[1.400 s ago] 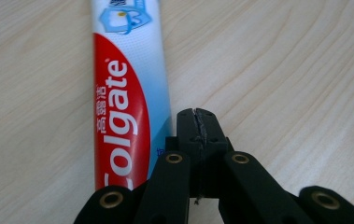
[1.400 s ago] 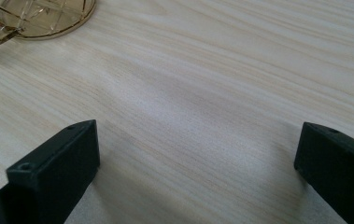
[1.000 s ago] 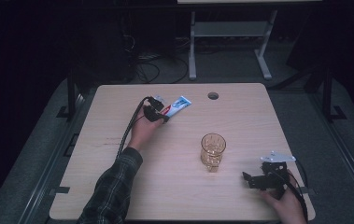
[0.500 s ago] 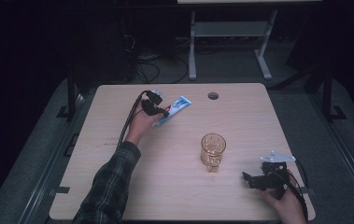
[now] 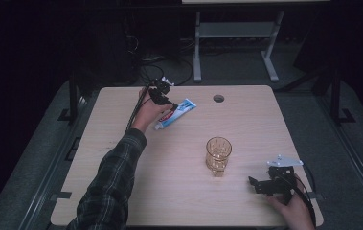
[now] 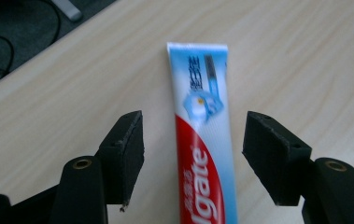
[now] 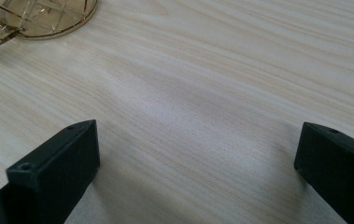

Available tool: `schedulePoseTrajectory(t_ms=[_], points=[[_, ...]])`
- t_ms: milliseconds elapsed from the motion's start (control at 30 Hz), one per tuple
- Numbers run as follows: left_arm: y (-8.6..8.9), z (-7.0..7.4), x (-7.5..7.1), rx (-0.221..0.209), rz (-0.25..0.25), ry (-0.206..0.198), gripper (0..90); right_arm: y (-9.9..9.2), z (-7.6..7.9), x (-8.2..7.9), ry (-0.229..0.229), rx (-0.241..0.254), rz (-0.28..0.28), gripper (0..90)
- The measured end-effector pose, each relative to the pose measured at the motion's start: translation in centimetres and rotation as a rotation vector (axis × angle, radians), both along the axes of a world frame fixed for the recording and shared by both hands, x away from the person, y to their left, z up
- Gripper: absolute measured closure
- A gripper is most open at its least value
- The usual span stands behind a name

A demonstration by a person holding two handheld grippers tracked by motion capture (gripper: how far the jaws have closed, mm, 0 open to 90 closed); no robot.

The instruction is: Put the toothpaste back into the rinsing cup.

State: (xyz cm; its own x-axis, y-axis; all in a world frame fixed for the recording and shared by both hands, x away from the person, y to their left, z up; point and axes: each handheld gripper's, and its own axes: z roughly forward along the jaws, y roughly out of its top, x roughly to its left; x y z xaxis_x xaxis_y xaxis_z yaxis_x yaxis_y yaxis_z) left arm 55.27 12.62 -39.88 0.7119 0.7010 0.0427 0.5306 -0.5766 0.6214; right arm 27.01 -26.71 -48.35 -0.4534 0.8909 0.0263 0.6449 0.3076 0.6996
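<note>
Left tongs [image 6: 191,140] have just been opening, and their jaws now stand spread with the toothpaste tube [image 6: 205,154] lying flat on the surface [image 6: 305,56] between them, not pinched. It looks like the tube has been let go and put down. Right tongs [image 7: 193,158] are spread too, holding nothing, near the glass cup [image 5: 218,154].

Your pale wood tabletop [image 5: 179,191] carries a toothpaste tube [image 5: 175,114] lying flat just beneath your left claw [image 5: 162,96]. An amber glass [image 5: 218,155] stands upright on it, near your right claw [image 5: 260,186], toward the tube.
</note>
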Motion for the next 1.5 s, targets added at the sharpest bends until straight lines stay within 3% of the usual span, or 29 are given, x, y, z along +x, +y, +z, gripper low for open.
schedulePoseTrajectory(t_ms=[200,500,733,933,1167,1233,1500], points=[[-0.9,-0.5,1.6,0.012,-0.003,0.025,35.1,0.0,0.0,0.0,0.000,0.001,0.001,0.0],[-2.8,-2.6,3.6,0.022,-0.013,0.057,33.1,0.0,0.0,0.0,0.000,0.000,0.001,0.0],[-3.4,-4.6,4.3,0.010,-0.018,0.107,31.2,0.0,0.0,0.0,0.001,-0.001,0.002,0.0],[-4.0,-5.8,4.4,0.052,-0.019,0.115,31.7,0.0,0.0,0.0,0.000,0.001,0.004,0.0],[-4.1,-5.8,4.4,0.055,-0.022,0.109,33.0,0.0,0.0,0.0,0.000,0.000,0.007,0.0],[-4.2,-5.6,4.3,0.060,-0.030,0.106,38.9,0.0,0.0,0.0,0.000,0.000,0.008,0.0],[-4.3,-5.5,4.2,0.058,-0.029,0.113,47.0,0.0,0.0,-0.1,0.000,0.001,0.012,0.0]])
